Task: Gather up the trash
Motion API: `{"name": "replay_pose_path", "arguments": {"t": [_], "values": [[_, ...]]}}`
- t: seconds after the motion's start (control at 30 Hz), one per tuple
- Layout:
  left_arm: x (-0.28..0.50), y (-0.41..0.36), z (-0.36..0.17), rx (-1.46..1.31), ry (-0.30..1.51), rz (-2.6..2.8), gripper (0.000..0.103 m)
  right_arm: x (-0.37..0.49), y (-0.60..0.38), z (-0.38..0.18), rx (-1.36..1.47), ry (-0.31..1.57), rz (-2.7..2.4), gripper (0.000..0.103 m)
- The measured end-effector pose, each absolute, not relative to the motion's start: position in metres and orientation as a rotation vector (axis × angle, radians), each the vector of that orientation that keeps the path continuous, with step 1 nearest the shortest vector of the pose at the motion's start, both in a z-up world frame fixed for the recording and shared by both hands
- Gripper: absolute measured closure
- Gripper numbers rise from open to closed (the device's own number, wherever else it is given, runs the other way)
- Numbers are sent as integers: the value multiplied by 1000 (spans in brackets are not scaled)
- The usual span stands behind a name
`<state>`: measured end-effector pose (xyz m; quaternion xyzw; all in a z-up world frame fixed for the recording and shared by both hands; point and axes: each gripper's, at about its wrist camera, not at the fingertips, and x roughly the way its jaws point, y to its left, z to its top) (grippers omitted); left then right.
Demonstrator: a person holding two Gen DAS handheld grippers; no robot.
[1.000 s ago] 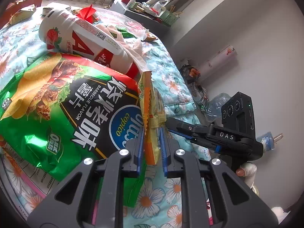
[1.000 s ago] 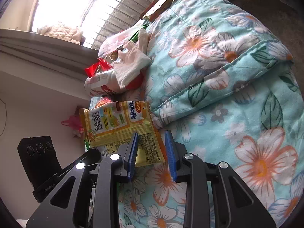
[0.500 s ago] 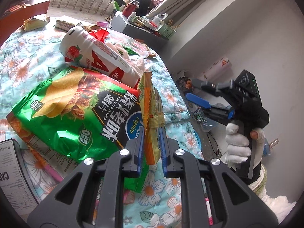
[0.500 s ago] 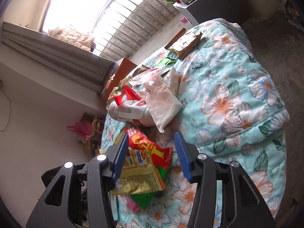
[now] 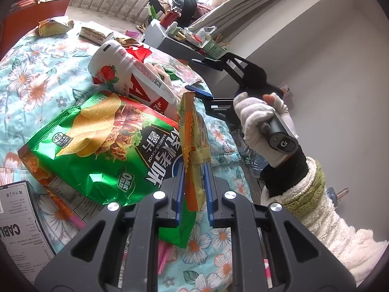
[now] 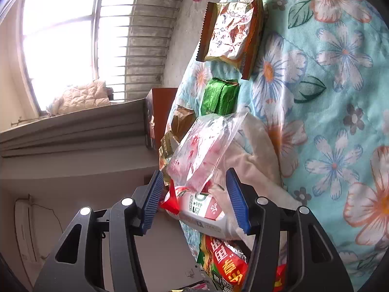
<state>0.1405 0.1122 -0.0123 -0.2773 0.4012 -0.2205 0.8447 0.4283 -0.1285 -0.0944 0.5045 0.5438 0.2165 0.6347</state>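
My left gripper [image 5: 193,182] is shut on a yellow-orange snack wrapper [image 5: 192,131], held upright above a green chip bag [image 5: 102,146] on the floral bedspread [image 5: 31,90]. A white strawberry drink bottle [image 5: 128,77] lies behind the bag. My right gripper [image 6: 194,194] is open and empty, held by a gloved hand [image 5: 262,119]. Its jaws stand above the bottle [image 6: 204,211], a clear pink-printed plastic bag [image 6: 206,146] and a crumpled white tissue [image 6: 250,155].
On the bedspread [image 6: 328,97] lie a gold foil wrapper [image 6: 231,31], a green foil packet [image 6: 220,96] and a brown wrapper [image 6: 182,119]. A cluttered grey desk [image 5: 180,43] stands past the bed. A white carton [image 5: 14,219] lies at the left.
My right gripper has let go of the yellow wrapper, opened wide and moved up over the bottle and plastic bag. My left gripper has kept the wrapper and lifted slightly.
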Motion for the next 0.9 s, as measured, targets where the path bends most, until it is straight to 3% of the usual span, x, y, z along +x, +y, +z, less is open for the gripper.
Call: {"name": "replay_pose_path", "arguments": {"t": [0.13, 0.3, 0.5, 0.9], "values": [[144, 113, -14, -591, 851, -473, 89, 442, -124, -107, 1188, 1243, 424, 56], [145, 112, -16, -595, 853, -475, 89, 446, -125, -125, 1259, 1242, 391, 89], [145, 113, -17, -597, 853, -469, 89, 429, -125, -120, 1292, 1206, 453, 96], [122, 104, 2, -562, 798, -458, 89, 381, -164, -42, 1281, 1032, 603, 97]]}}
